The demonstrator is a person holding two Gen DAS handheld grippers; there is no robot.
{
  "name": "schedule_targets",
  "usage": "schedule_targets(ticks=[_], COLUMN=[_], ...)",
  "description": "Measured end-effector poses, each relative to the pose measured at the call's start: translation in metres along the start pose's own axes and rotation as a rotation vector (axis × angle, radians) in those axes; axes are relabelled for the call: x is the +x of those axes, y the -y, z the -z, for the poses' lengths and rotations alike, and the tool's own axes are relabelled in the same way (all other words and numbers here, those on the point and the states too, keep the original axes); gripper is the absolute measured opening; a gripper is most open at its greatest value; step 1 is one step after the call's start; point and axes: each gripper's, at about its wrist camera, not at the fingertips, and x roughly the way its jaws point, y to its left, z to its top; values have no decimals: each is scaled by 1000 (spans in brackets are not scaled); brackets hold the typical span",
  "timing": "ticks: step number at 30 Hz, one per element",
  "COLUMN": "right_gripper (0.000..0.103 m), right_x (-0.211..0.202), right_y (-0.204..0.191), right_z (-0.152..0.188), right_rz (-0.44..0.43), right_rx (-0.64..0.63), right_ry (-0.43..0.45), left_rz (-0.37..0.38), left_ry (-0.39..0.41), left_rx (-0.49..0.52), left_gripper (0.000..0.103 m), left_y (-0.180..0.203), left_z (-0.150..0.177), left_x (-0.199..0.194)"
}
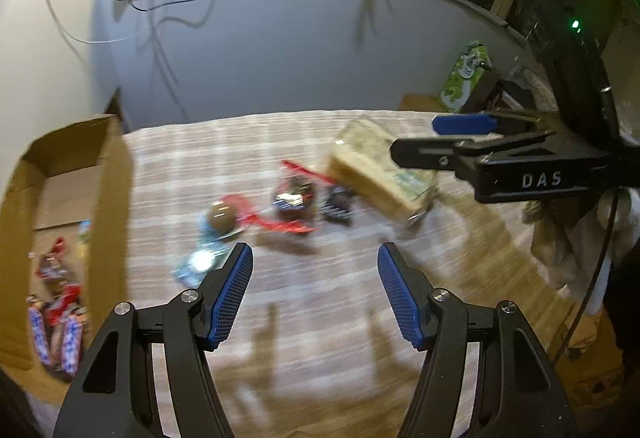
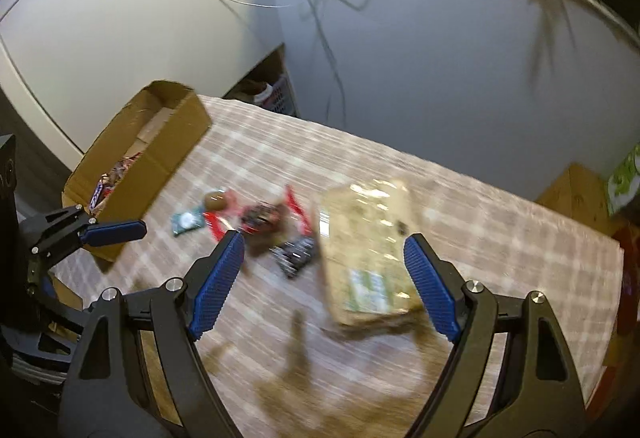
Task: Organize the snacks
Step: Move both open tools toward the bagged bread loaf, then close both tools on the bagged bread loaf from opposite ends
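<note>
Several snacks lie on a checked tablecloth [image 1: 304, 318]. A large beige clear-wrapped pack [image 1: 372, 173] [image 2: 368, 254] lies at the right. A red-wrapped snack [image 1: 294, 197] [image 2: 260, 217], a small dark packet [image 1: 338, 203] [image 2: 294, 256], a brown round snack [image 1: 220, 217] [image 2: 216, 199] and a teal packet [image 1: 198, 264] [image 2: 186, 222] lie to its left. My left gripper [image 1: 316, 294] is open above the cloth, near the teal packet. My right gripper [image 2: 324, 286] is open, its jaws astride the near end of the beige pack; it shows in the left wrist view [image 1: 440, 141].
An open cardboard box [image 1: 108, 197] [image 2: 160, 153] with several red and blue wrapped bars [image 1: 60, 310] stands at the table's left end. A green-and-white carton [image 1: 466, 75] and a wooden crate [image 2: 576, 193] stand beyond the right end. Cables hang on the back wall.
</note>
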Motion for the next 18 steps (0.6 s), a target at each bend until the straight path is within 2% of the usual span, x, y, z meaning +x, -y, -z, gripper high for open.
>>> schedule_targets(ticks=[8, 18], right_gripper=[85, 85], right_x=[20, 46], right_y=[49, 70], right_z=[8, 6], right_rz=[-68, -154], right_rx=[76, 95], right_ry=[-48, -80], left_rz=[38, 37], left_ry=[-27, -55], left_rx=[-2, -3], left_gripper=[65, 65], left_y=[30, 40], left_z=[-19, -36], left_x=[41, 80])
